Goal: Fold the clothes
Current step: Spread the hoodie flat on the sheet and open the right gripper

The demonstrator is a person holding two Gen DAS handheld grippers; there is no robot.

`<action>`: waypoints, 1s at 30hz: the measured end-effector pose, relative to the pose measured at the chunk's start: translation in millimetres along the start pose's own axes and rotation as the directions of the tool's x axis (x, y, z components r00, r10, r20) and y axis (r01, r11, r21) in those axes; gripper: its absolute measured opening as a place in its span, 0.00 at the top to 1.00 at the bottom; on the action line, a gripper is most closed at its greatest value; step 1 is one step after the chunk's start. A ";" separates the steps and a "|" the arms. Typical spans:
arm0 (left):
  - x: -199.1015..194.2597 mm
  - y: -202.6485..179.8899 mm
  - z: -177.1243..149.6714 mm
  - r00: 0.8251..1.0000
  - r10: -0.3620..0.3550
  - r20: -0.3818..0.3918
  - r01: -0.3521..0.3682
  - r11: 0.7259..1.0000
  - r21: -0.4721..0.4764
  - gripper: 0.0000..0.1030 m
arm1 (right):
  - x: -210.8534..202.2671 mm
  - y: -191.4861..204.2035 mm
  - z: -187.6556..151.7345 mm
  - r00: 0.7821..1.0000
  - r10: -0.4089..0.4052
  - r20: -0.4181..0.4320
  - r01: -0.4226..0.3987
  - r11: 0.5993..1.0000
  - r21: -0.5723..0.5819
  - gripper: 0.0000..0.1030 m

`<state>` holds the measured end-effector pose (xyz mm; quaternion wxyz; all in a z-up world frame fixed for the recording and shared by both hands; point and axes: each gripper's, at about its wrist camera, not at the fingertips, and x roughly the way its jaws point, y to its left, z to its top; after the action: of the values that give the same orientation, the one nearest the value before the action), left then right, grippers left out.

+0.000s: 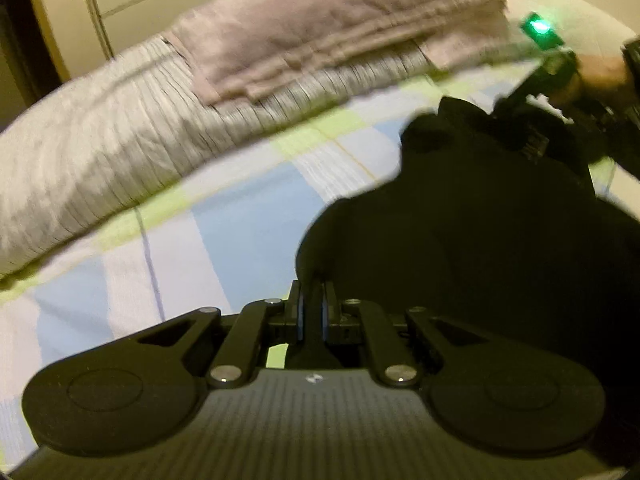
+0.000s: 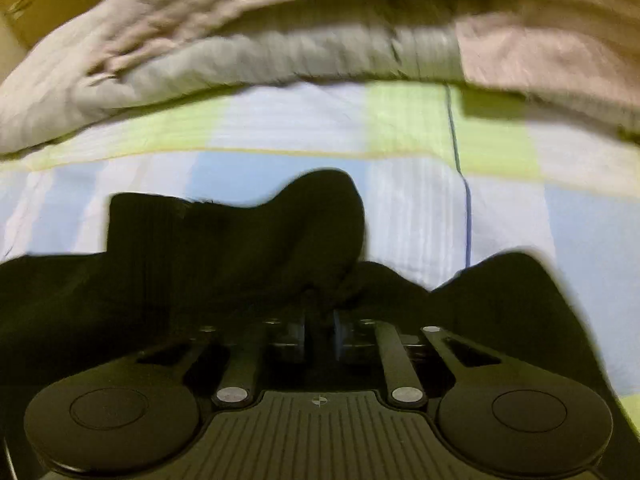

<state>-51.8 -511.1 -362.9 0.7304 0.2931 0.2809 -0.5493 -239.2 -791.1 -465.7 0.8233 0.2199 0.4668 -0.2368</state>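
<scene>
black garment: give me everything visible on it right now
The black garment is dark, soft, matte cloth, crumpled and partly lifted off the checked bedsheet. No seams or labels are readable. The left gripper and the right gripper each pinch a bunched edge between shut fingers. It sits in front of the grey duvet.

Light: warm, yellowish and dim indoor lighting is seen in both views.
Blur: the grey quilt (image 1: 120, 120) and checked sheet (image 2: 400, 128) are smeared by motion.
Shadow: all detail is lost in the black garment (image 2: 224, 248).
Glare: a green lamp (image 1: 538, 26) is blown out.
Edges: fisheye bending and dark corners are seen.
</scene>
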 end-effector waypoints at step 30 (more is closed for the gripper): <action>15.0 -6.8 -14.5 0.952 0.061 -0.299 -0.095 0.990 -0.100 0.65 | -165.2 15.3 -203.5 0.984 -0.161 -0.081 0.172 0.972 0.161 0.37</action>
<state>-56.1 -511.5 -384.4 0.7170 0.3406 0.4055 -0.4533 -440.1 -629.8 -414.5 0.7628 0.2563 0.4896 -0.3358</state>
